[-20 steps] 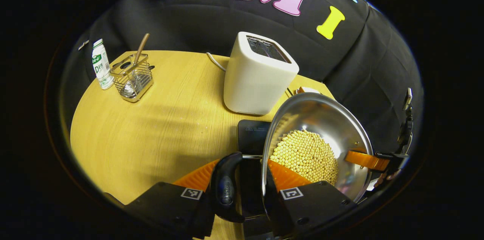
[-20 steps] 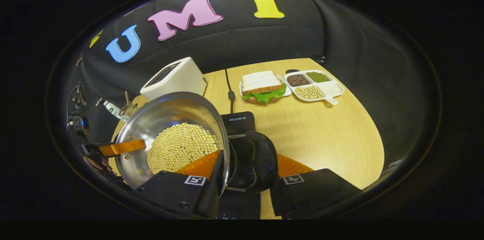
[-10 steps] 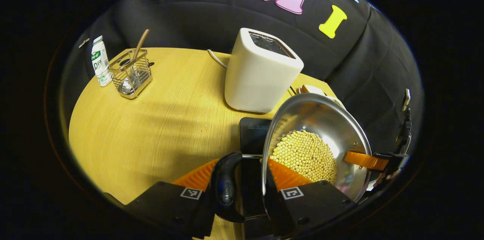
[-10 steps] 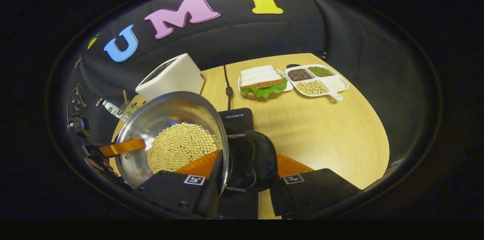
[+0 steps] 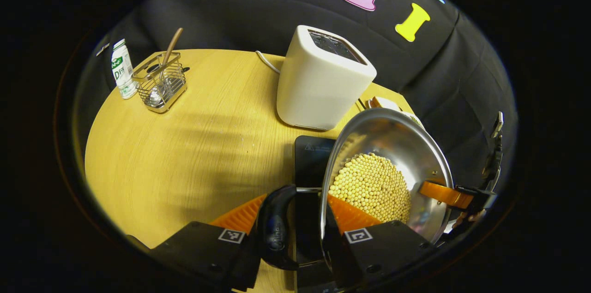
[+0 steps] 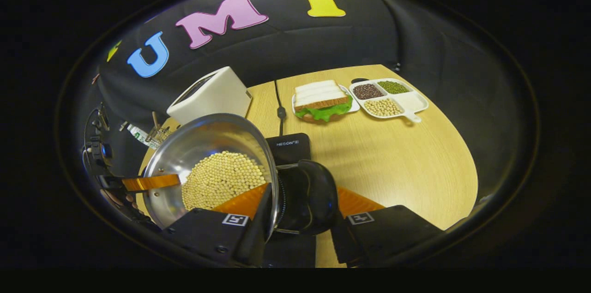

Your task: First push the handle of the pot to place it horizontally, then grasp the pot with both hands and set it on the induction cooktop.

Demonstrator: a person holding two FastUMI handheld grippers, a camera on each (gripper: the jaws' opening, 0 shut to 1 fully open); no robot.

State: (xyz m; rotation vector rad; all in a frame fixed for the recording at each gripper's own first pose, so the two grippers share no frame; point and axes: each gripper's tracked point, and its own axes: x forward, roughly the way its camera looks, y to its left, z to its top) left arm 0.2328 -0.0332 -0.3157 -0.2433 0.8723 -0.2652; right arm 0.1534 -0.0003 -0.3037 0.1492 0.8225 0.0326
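Your left gripper view looks over a round wooden table against the black cloth wall. At 12 o'clock stands a white toaster; at 10 o'clock, near the far edge, a wire rack with a bottle just beside it. Your left gripper is closed on the steel pot, one finger inside the rim, the other outside its black handle. The pot (full of pale beans) sits at 4 o'clock, over the dark cooktop; whether it touches the cooktop, you cannot tell. The other gripper's finger reaches over the far rim at 3 o'clock.

In your right gripper view the same table runs off to 2 o'clock, where a sandwich and a divided tray lie side by side. Your right gripper clamps the pot's opposite rim and handle in the same way. The pot lies at 8 o'clock, the cooktop just beyond it, the toaster behind at 11.
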